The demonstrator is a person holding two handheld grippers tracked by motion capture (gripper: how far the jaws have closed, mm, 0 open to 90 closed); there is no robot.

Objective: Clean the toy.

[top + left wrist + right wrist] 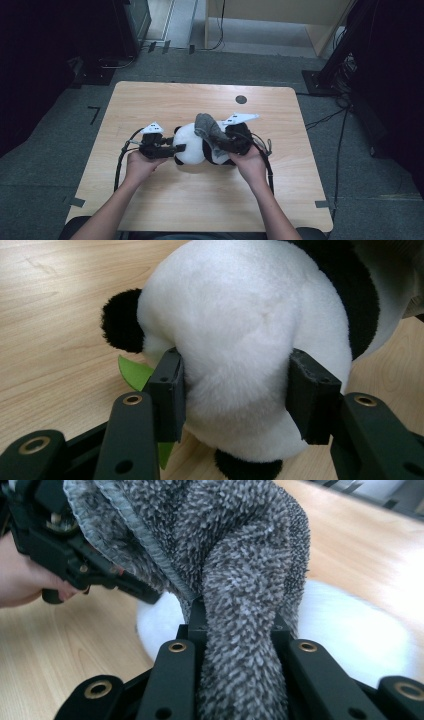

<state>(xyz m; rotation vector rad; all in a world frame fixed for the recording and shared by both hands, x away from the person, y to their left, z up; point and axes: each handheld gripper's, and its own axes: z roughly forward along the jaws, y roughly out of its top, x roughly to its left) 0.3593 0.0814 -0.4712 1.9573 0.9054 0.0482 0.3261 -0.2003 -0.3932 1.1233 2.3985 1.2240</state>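
Observation:
A black-and-white panda plush lies in the middle of the wooden table. My left gripper is shut on its white head, one pad pressed into the fur on each side. A green felt leaf pokes out beside the left pad. A grey fuzzy cloth drapes over the panda's body. My right gripper is shut on this cloth, which bunches up between its jaws just above the white fur. The right gripper view shows the left gripper beyond the cloth.
A dark round grommet sits near the table's far edge. Cables trail from both grippers over the tabletop. On the floor stand a black stand base at the right, dark equipment at the far left and a wooden cabinet behind.

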